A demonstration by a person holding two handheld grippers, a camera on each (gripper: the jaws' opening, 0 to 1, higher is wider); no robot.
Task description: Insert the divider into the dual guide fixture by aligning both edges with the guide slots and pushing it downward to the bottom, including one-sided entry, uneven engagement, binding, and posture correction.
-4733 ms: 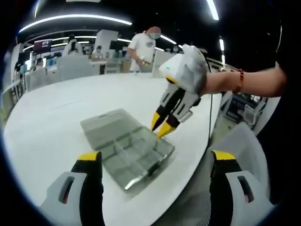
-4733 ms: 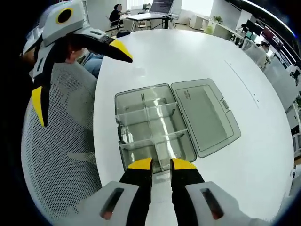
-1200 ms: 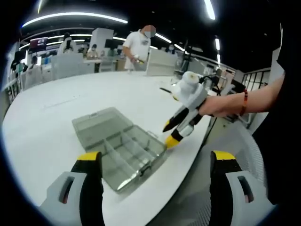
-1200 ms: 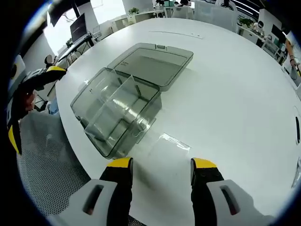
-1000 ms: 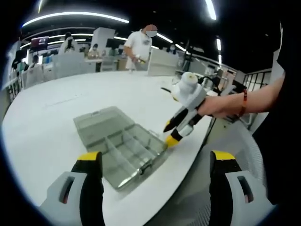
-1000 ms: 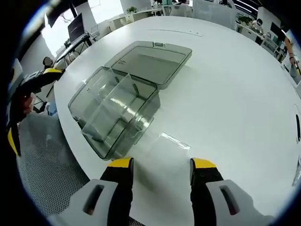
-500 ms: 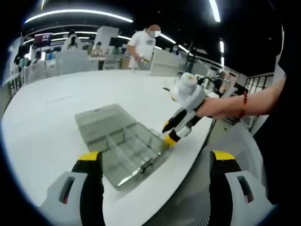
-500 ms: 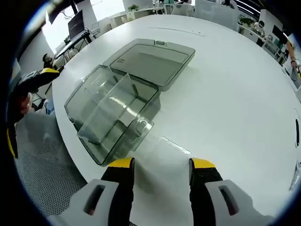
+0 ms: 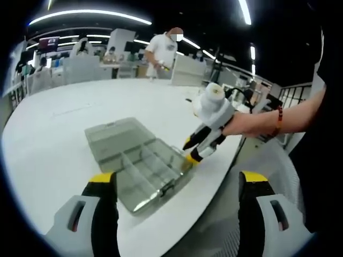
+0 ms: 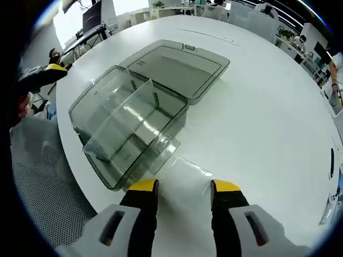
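Note:
A clear grey compartment box (image 10: 126,126) lies open on the white table (image 10: 257,123), its lid (image 10: 179,67) folded flat behind it. One clear divider (image 10: 120,126) stands across its inside. A second clear divider (image 10: 187,165) lies flat on the table beside the box's near corner, just ahead of my right gripper (image 10: 184,187), which is open and empty. In the left gripper view the box (image 9: 136,160) sits ahead of my left gripper (image 9: 177,182), wide open and empty. The right gripper (image 9: 188,151) points down at the box's right corner there.
The box sits close to the table's rounded edge (image 10: 80,160), with a mesh chair (image 10: 37,182) below it. The left gripper (image 10: 40,76) shows at the left margin. A person (image 9: 163,51) stands beyond the far side of the table, among other desks.
My right gripper has come lower and closer to the box's corner and the flat divider, its jaws slightly narrower. 4.7 s ago it was shut over the box's rim. The left gripper stays put.

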